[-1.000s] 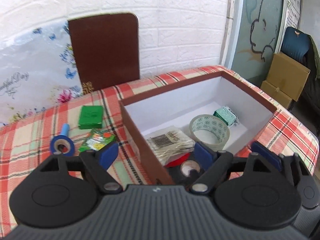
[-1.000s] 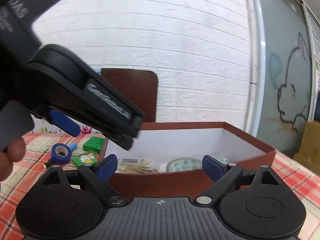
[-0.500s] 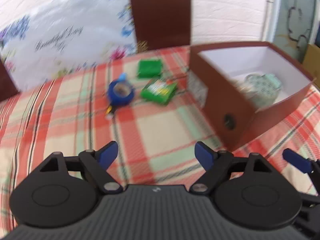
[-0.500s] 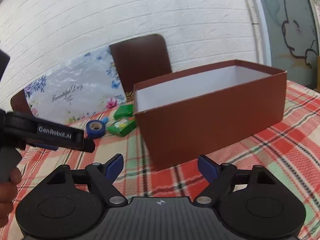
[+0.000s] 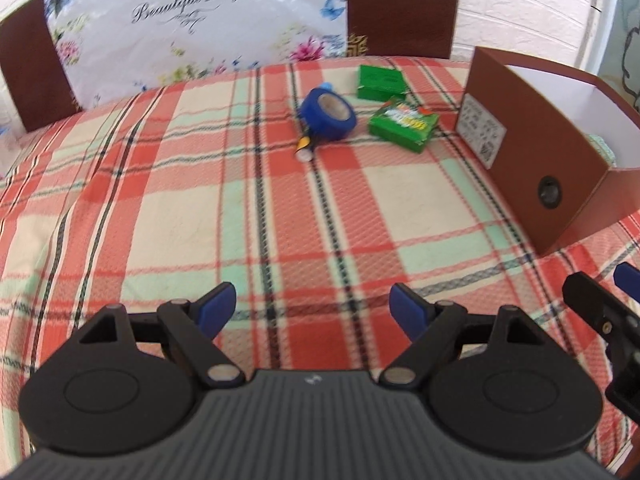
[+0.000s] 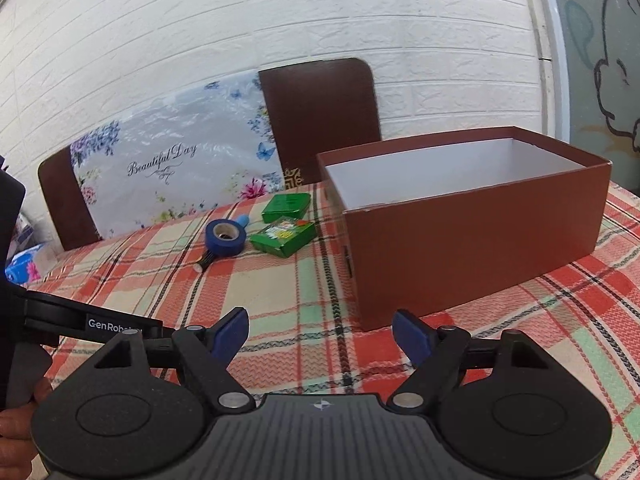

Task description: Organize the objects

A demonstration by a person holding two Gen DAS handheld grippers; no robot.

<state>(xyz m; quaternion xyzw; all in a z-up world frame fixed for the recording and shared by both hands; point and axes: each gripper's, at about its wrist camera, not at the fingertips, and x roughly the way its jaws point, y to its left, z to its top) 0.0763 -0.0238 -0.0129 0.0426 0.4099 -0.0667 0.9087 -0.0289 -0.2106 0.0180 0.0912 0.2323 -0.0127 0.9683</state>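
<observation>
A brown open box with white inside stands at the right of the plaid table; it also shows in the right wrist view. To its left lie a blue tape roll, a green printed packet, a plain green box and a small dark tube. My left gripper is open and empty, low over the near table. My right gripper is open and empty, near the box's front corner.
Two brown chair backs and a floral plastic sheet stand behind the table against a white brick wall. A person's hand holds the left gripper's handle at the right wrist view's left edge.
Both grippers have pulled back from over the box toward the near table edge. The left gripper's view has swung left onto the loose items. Both stayed open and empty.
</observation>
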